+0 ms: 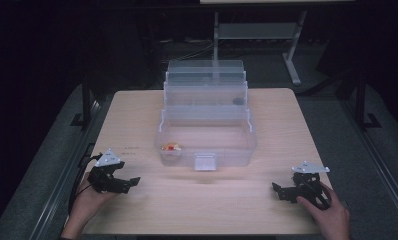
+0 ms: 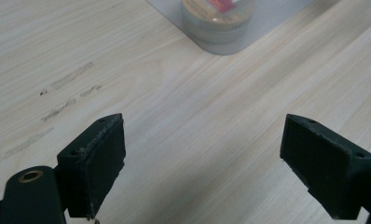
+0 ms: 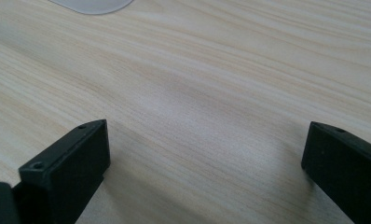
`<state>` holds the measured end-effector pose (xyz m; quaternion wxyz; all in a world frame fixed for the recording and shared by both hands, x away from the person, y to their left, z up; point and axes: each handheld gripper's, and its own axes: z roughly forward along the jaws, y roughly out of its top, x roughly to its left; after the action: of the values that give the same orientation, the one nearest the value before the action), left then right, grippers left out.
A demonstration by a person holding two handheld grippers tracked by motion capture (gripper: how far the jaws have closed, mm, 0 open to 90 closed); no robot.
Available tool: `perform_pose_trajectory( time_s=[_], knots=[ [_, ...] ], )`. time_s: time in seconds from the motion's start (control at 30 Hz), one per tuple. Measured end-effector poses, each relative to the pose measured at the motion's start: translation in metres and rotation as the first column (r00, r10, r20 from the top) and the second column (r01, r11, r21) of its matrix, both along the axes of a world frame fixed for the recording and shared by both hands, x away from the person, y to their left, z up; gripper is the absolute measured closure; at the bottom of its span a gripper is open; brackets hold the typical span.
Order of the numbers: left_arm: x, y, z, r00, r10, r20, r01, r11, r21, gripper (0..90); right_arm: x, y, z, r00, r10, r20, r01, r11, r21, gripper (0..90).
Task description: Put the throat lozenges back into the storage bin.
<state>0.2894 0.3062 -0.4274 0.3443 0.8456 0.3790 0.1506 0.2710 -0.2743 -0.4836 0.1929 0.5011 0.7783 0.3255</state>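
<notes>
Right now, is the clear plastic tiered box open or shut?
Open: the clear plastic tiered box has its trays stepped back, exposing the bottom bin.

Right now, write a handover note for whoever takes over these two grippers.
Left gripper: open, holding nothing, low over the table at its near left.
Right gripper: open, holding nothing, near right.
Clear tiered box: mid-table, lid open, trays stepped back. A small round tub with red and yellow contents sits in its front left corner; a dark item lies in an upper tray.
Done: nothing gripped yet.
Left: probably reaching for the box.
</notes>
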Motion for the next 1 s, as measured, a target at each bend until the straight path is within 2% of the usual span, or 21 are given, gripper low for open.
perform_pose_trajectory(
  time_s=[0.3,0.73,0.83,1.0],
  knots=[
    [-0.008,0.006,-0.012,0.9996,0.027,-0.004,-0.027,0.9996,-0.009,13.2,0.000,0.000,0.000,1.0000,0.000,0.000,0.000,1.0000,0.000,0.5],
    [-0.016,0.010,-0.035,0.9979,0.038,-0.051,-0.037,0.9991,0.019,13.2,0.000,0.000,0.000,1.0000,0.000,0.000,0.000,1.0000,0.000,0.5],
    [-0.016,0.011,-0.038,0.9978,0.043,-0.050,-0.042,0.9989,0.023,13.1,0.000,0.000,0.000,1.0000,0.000,0.001,0.000,1.0000,0.000,0.5],
    [-0.018,0.013,-0.041,0.9990,0.038,-0.024,-0.038,0.9992,0.014,12.7,0.000,0.000,0.000,1.0000,0.000,0.000,0.000,1.0000,0.000,0.5]
  ],
)
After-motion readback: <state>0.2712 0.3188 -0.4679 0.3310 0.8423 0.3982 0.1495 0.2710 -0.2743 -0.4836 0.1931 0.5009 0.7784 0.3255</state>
